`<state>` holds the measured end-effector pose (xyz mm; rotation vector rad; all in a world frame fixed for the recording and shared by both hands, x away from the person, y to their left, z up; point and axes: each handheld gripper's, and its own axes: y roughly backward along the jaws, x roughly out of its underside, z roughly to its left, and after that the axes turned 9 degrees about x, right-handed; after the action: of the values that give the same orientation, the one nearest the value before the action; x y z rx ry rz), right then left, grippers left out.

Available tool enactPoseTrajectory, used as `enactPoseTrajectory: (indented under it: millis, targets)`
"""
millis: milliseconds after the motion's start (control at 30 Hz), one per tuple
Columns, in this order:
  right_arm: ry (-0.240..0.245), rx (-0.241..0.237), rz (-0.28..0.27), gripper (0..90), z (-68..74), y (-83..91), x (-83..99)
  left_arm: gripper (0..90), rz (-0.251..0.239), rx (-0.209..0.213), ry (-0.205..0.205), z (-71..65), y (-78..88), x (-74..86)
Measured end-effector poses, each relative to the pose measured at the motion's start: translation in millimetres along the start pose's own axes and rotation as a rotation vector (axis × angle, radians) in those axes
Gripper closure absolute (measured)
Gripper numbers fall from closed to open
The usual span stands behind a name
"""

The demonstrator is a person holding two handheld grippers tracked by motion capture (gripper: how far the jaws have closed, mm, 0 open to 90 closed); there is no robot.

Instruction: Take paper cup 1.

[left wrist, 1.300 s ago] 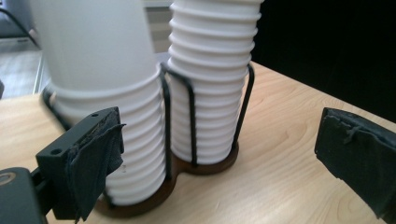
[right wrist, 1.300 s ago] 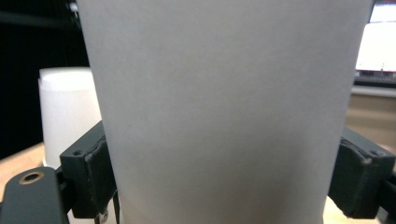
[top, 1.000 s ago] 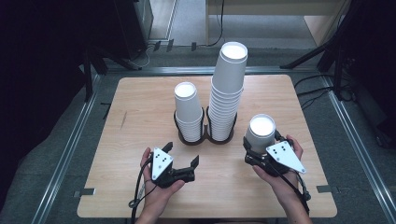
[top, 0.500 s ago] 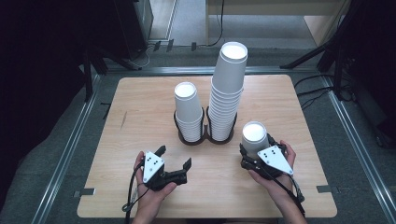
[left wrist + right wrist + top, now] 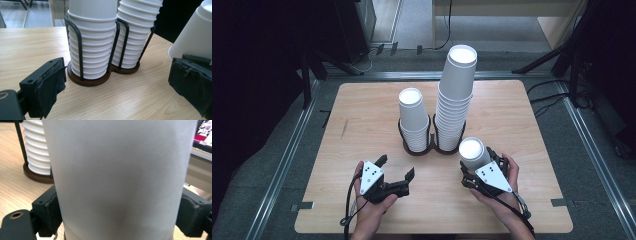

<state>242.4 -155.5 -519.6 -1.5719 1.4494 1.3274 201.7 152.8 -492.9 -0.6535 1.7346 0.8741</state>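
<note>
Two stacks of upturned white paper cups stand in a black wire holder (image 5: 432,149) at mid-table: a short stack (image 5: 414,117) on the left and a tall stack (image 5: 455,95) on the right. My right gripper (image 5: 482,162) is shut on a single upturned white cup (image 5: 473,152), in front of and to the right of the holder. In the right gripper view the cup (image 5: 120,177) sits between both pads (image 5: 51,212). My left gripper (image 5: 396,166) is open with nothing in it and points at the holder (image 5: 92,81); the held cup (image 5: 197,35) shows at the right edge of its view.
The wooden table (image 5: 362,115) has bare surface left of the holder and along the front edge. Metal rails (image 5: 287,160) run along its sides, with dark floor and stands beyond.
My right gripper has brought the cup down and to the left, closer to the holder's front. My left gripper has drifted slightly left and stays open.
</note>
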Motion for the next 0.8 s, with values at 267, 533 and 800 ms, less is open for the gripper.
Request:
enactPoseTrajectory:
  millis: [267, 533, 800]
  targets:
    - [0.040, 0.003, -0.002, 11.5, 2.2, -1.9, 1.2, 1.4, 0.001, 0.017, 0.000, -2.0, 1.4, -0.6]
    - [0.091, -0.005, 0.010, 11.4, 10.4, -1.6, 5.7, 1.4, 0.002, 0.024, 0.021, 0.1, 2.5, -1.7]
    - [0.102, -0.003, 0.007, 11.4, 13.0, -4.2, 4.8, 1.4, 0.002, 0.032, 0.030, 1.9, 4.6, -0.7]
